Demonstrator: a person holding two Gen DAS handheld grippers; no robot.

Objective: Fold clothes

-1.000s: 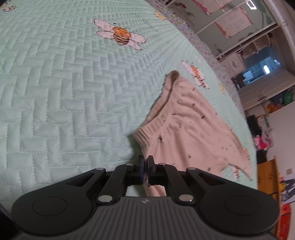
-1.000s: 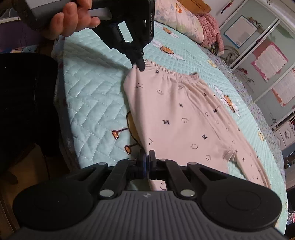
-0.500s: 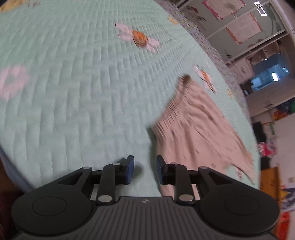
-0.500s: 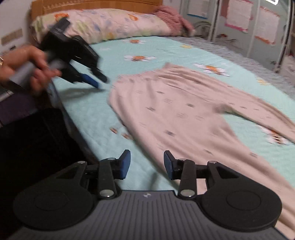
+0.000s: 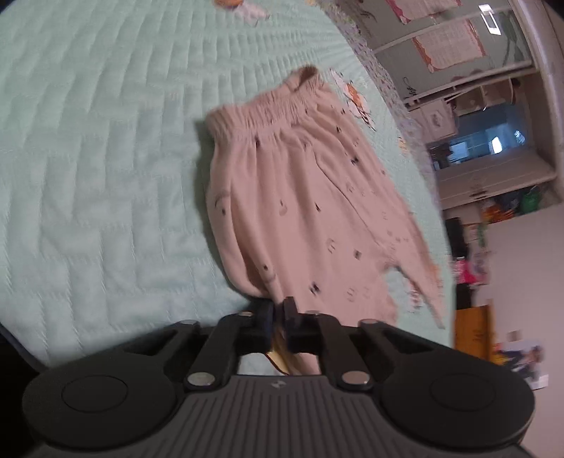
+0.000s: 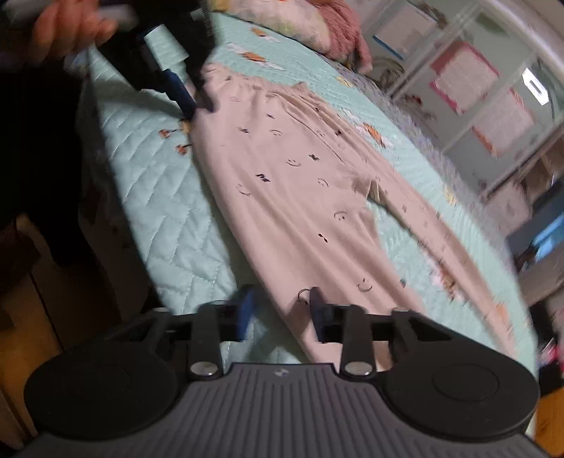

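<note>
A pair of pale pink trousers [image 6: 299, 183] printed with small smiley faces lies flat on a mint-green quilted bedspread [image 5: 105, 141]. Their long axis runs from the gathered waistband [image 5: 268, 112] at the far left of the right wrist view down to the legs, which trail off to the near right.

Both grippers are lined up along the same near side edge of the trousers, the edge closest to the person. The left gripper [image 5: 278, 315] sits on that edge a little below the waistband. Its jaws are drawn narrow and pink cloth passes between them, so it appears to be pinching the fabric. A hand [image 6: 67, 24] carries it at the top left of the right wrist view.

The right gripper [image 6: 282, 310] is farther along the same edge, toward the legs. Its jaws stand apart and are closing, with the trouser edge lying between the pads, which do not yet press on it. The cloth therefore lies straight ahead of both pairs of jaws, and the far edge lies across the trousers from them.

Both views are blurred. The cuffs are smeared at the right and hard to make out. The cloth directly under each gripper is hidden by its body, so how much fabric the left jaws hold cannot be told. A pillow [image 6: 292, 21] at the far end of the bed is cut off.
</note>
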